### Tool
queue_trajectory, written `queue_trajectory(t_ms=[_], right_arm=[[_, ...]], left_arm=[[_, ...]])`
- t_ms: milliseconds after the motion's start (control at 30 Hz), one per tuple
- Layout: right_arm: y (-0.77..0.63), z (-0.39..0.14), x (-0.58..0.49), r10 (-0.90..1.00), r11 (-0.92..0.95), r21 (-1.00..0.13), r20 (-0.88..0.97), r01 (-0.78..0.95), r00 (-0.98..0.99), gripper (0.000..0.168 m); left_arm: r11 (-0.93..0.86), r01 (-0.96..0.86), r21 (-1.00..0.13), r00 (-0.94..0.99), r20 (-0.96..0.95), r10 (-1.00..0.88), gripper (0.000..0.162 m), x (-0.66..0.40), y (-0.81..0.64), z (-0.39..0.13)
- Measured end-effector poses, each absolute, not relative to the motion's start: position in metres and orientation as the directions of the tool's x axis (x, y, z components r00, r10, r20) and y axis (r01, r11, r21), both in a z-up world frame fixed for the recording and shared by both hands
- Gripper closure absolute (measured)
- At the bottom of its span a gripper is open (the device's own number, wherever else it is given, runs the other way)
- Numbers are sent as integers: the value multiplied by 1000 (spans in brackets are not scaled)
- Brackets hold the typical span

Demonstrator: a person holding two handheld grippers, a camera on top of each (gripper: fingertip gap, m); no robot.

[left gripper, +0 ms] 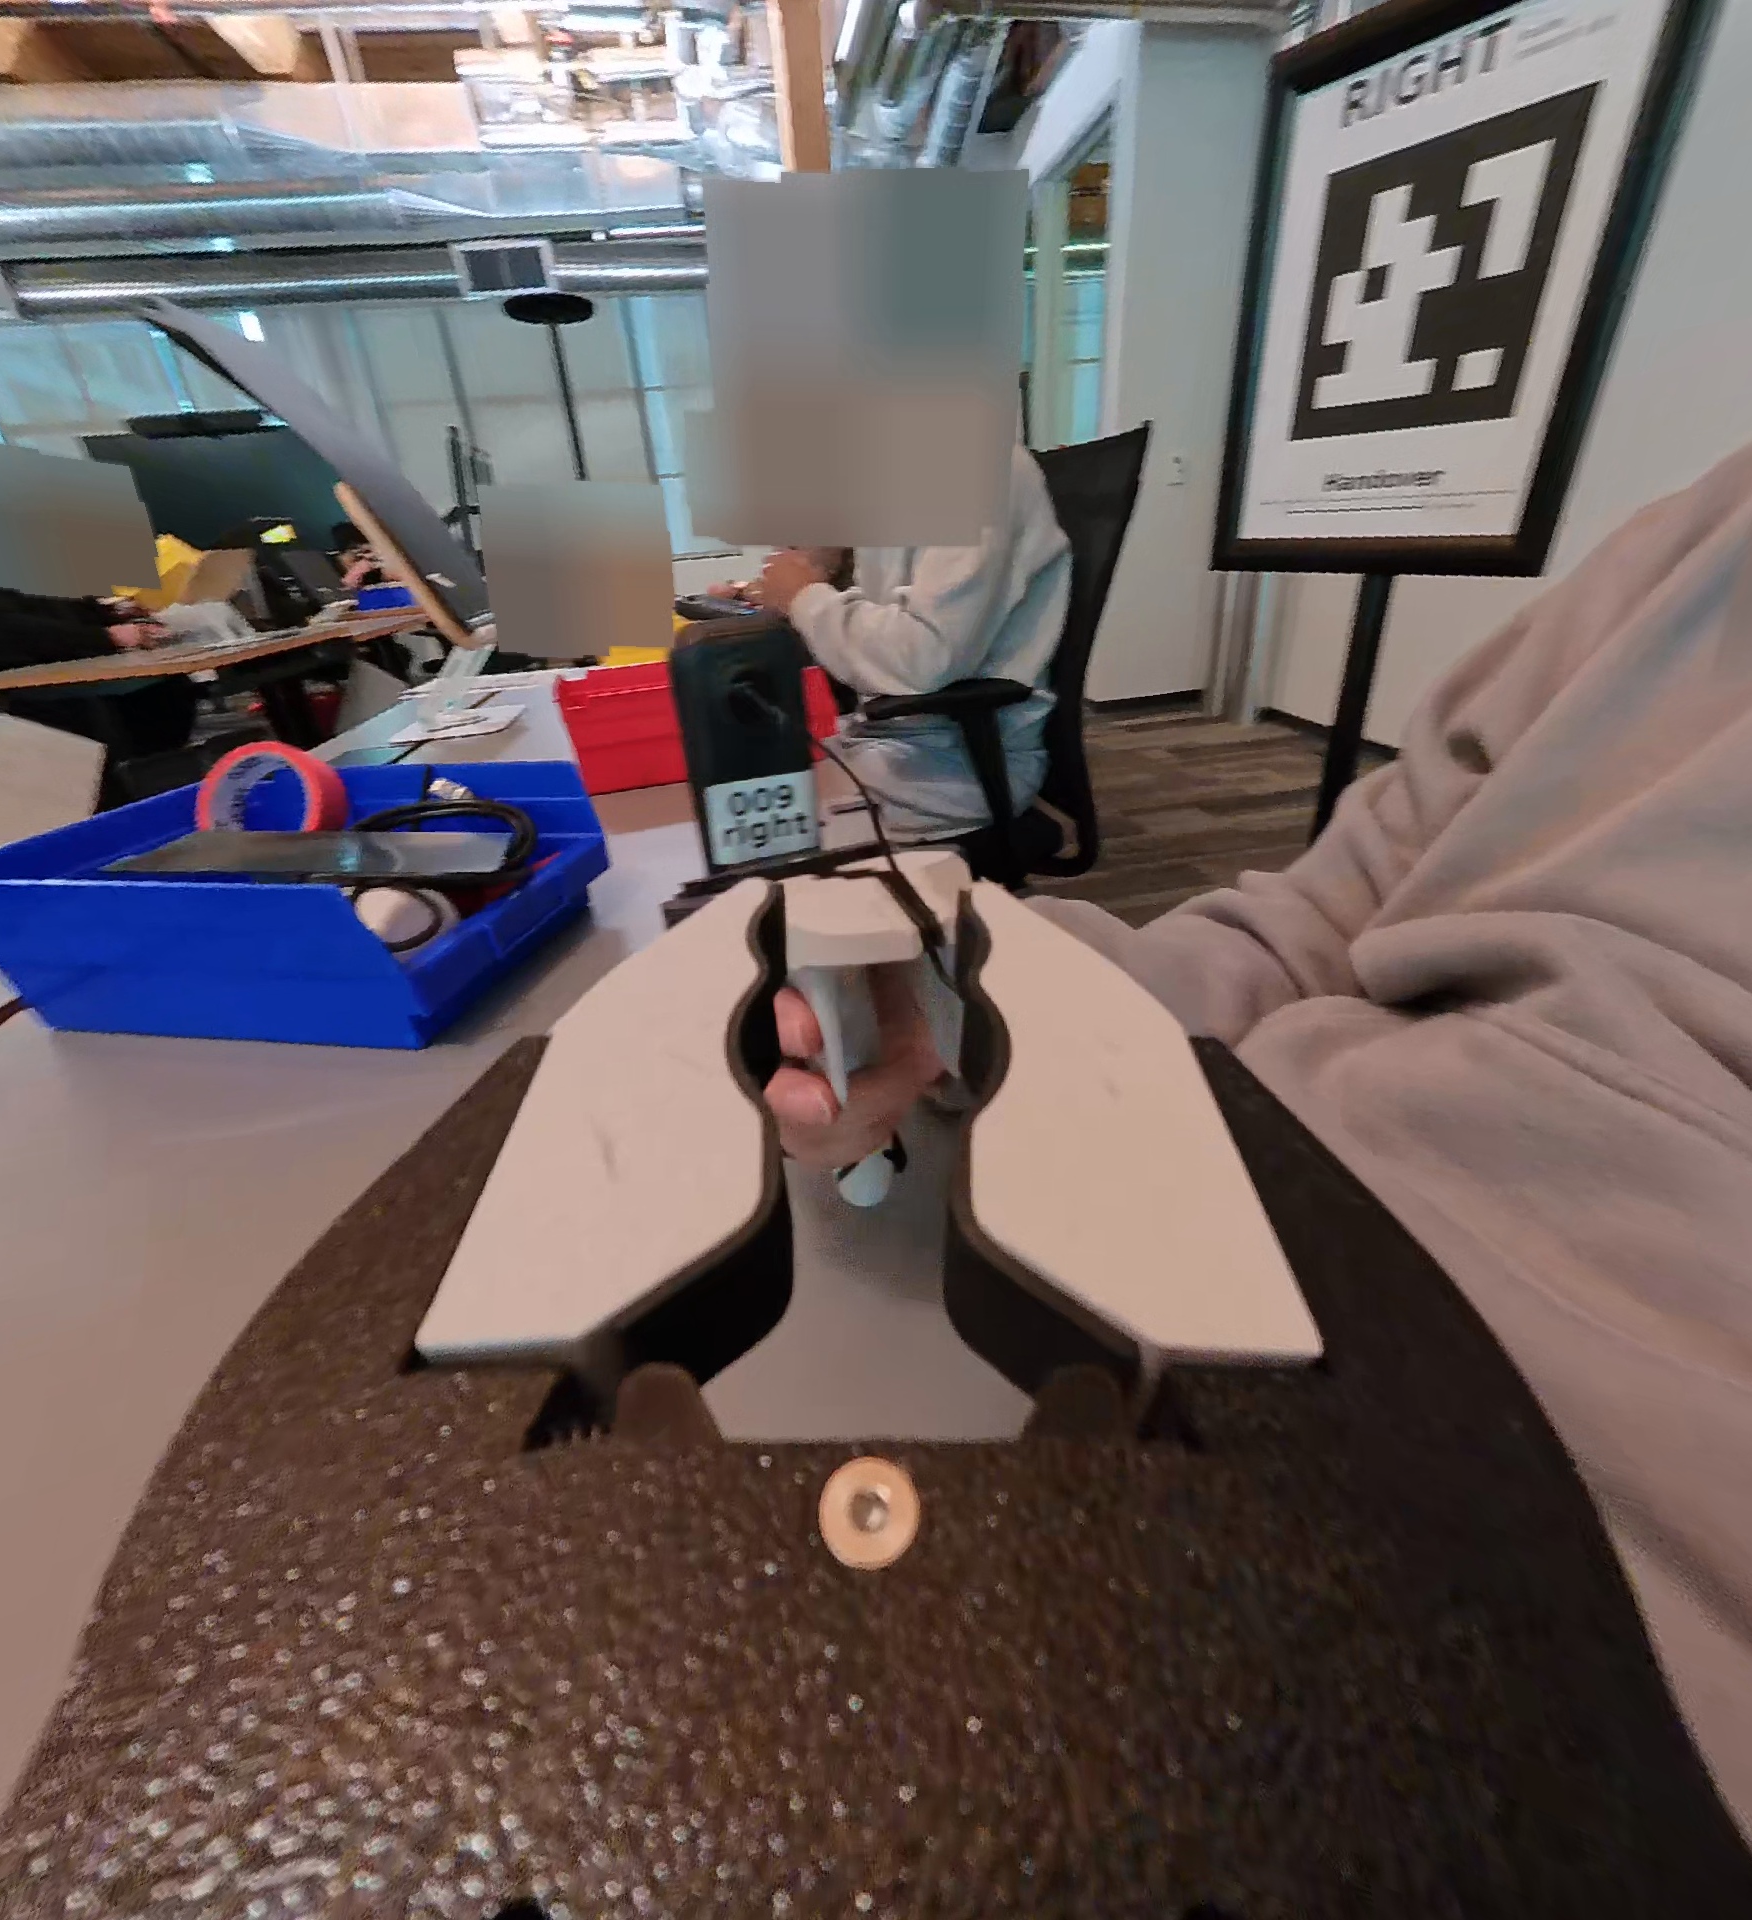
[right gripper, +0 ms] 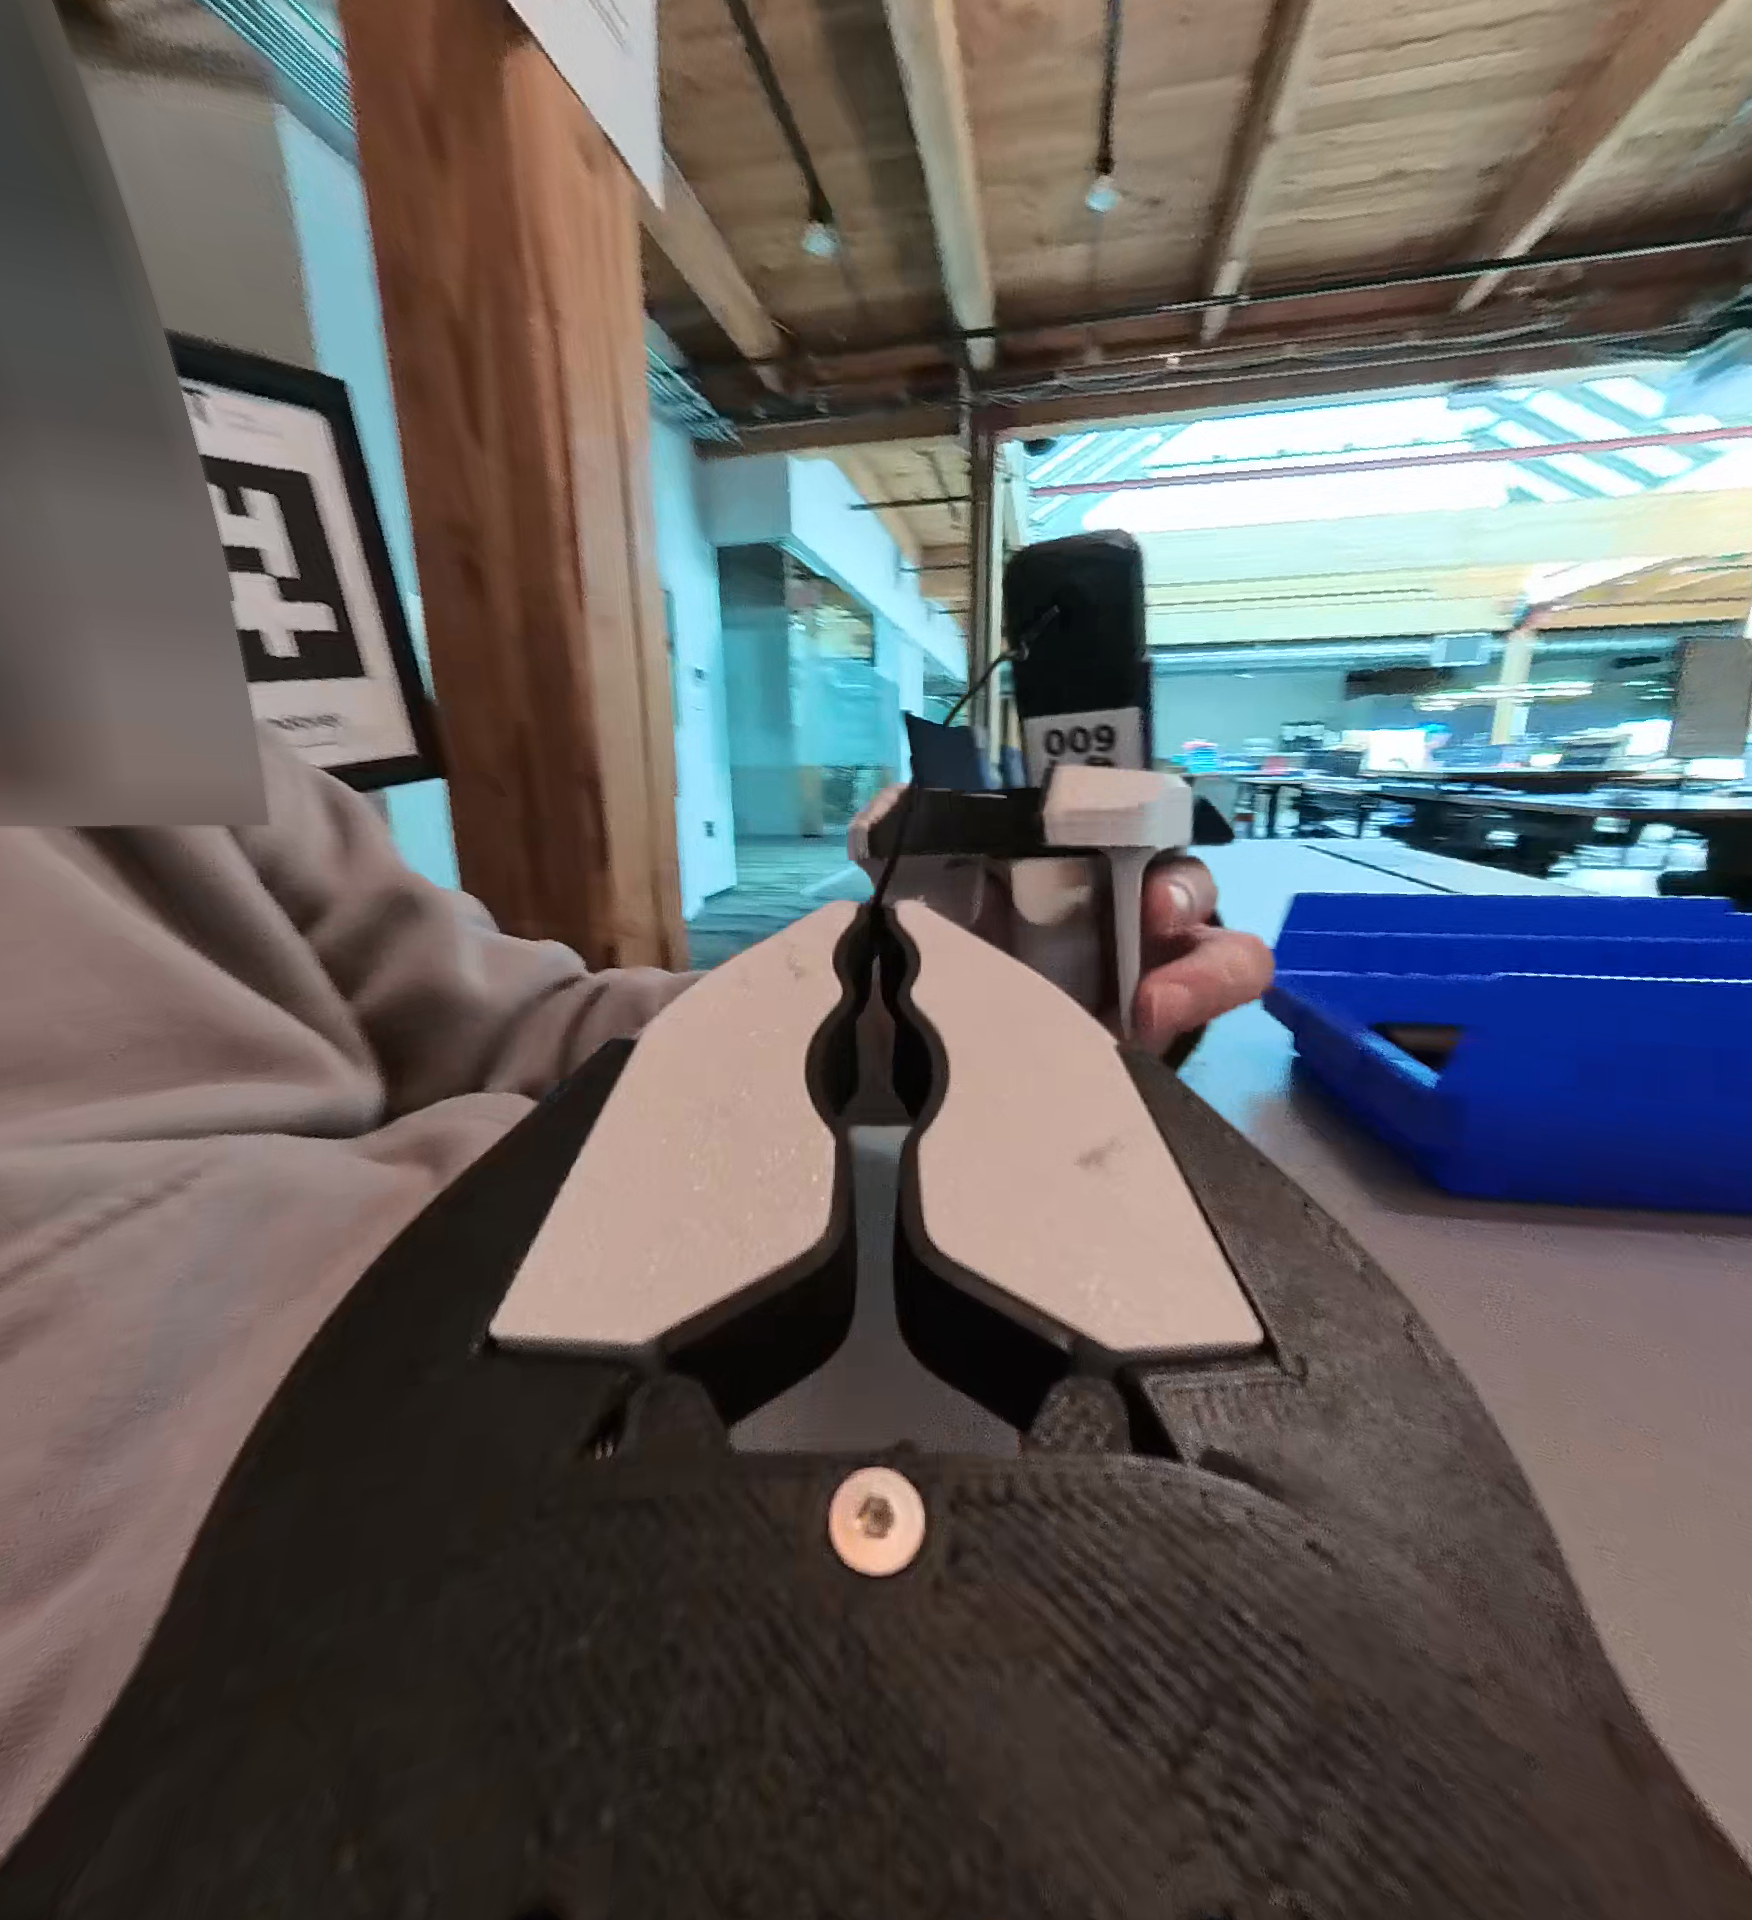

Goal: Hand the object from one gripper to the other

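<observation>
Object: a small white piece with black marks (left gripper: 867, 1179) shows to the right of the blue bin (left gripper: 228, 966), just under a hand (left gripper: 841, 1091); what holds it cannot be told. It is seen through the gap of the left gripper (left gripper: 867, 904), whose fingers stand apart and do not touch it. The right gripper (right gripper: 877, 914) has its fingers drawn together, with nothing seen between them. The bin sits on the grey table (left gripper: 124, 1195) with a red tape roll (left gripper: 269, 790) inside. Far right of the bin stands a framed sign (left gripper: 1423, 291).
</observation>
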State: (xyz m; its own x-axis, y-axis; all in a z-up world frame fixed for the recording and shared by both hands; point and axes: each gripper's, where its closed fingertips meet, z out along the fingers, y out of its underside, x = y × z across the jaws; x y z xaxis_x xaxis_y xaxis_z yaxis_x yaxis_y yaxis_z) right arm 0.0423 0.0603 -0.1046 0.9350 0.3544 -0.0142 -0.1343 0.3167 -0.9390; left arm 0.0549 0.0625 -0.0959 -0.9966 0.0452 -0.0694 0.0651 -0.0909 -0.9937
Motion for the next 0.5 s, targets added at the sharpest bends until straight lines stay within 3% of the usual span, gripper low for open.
queue_trajectory(t_ms=[167, 500], right_arm=[[62, -115, 24, 475, 224, -960, -46, -171, 879, 168], [64, -128, 9, 546, 130, -979, -61, -156, 835, 168]], left_arm=[[-90, -13, -996, -976, -7, 218, 135, 32, 53, -103], [-52, 10, -999, -943, -26, 330, 149, 15, 47, -118]])
